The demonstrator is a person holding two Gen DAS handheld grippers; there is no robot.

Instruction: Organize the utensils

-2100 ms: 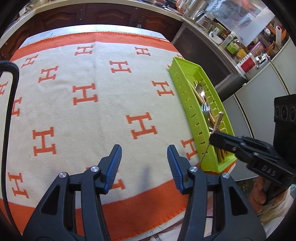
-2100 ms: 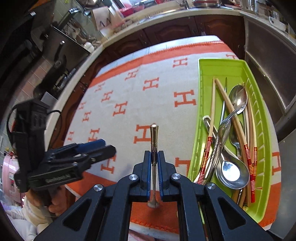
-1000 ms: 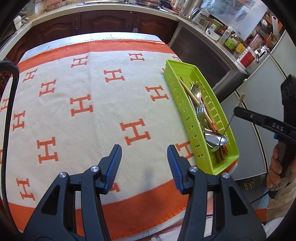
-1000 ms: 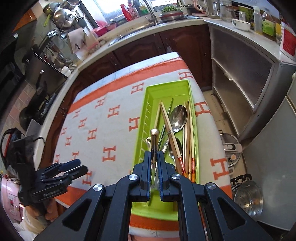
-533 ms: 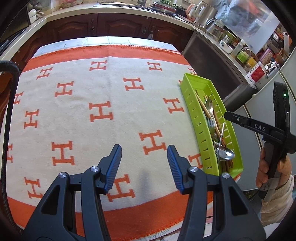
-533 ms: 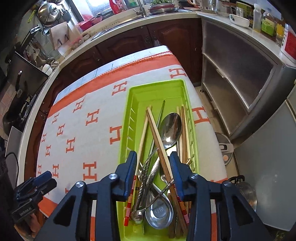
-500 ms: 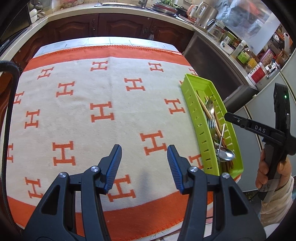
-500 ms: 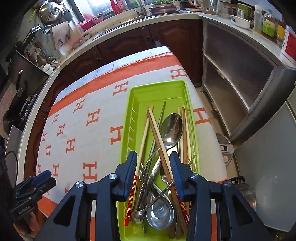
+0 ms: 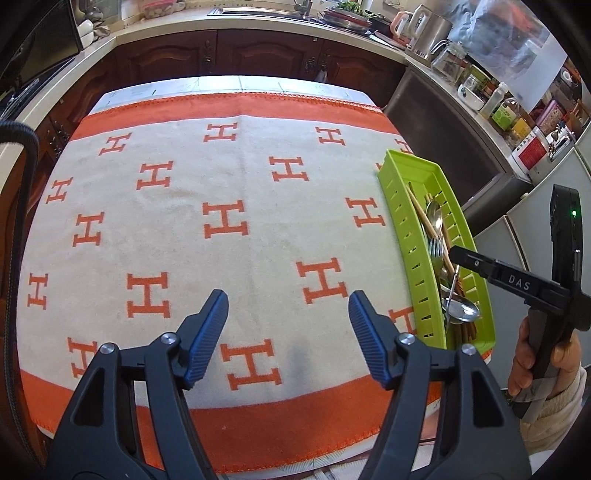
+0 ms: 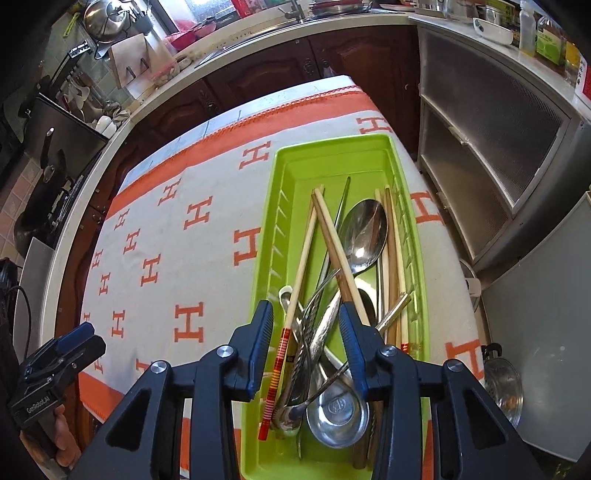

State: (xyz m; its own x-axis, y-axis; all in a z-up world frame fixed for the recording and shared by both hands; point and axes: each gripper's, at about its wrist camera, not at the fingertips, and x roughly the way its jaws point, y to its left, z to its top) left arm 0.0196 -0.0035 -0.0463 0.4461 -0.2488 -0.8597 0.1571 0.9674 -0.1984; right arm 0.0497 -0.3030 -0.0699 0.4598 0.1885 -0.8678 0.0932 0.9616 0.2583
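Observation:
A lime green tray (image 10: 275, 206) stands on the right edge of the table, also the tray (image 9: 408, 236) in the left wrist view. Inside lie wooden chopsticks (image 10: 330, 229), a large spoon (image 10: 364, 232), a round-bowled spoon (image 10: 338, 410) and a slim brass-handled utensil (image 10: 399, 302) resting across the pile. My right gripper (image 10: 306, 310) hovers open over the tray's near half, its pads touching nothing. My left gripper (image 9: 288, 299) hangs over the bare cloth, its jaws opening with nothing between them.
The table wears a cream cloth (image 9: 184, 206) with orange H marks and an orange border. Dark cabinets and a counter (image 9: 221, 22) run behind; a grey cabinet (image 10: 491, 147) and a floor pot (image 10: 502, 384) stand right of the table.
My right gripper carried the brass-handled utensil over the tray, sank, opened and let it fall among the others. My left gripper's jaws have spread wider.

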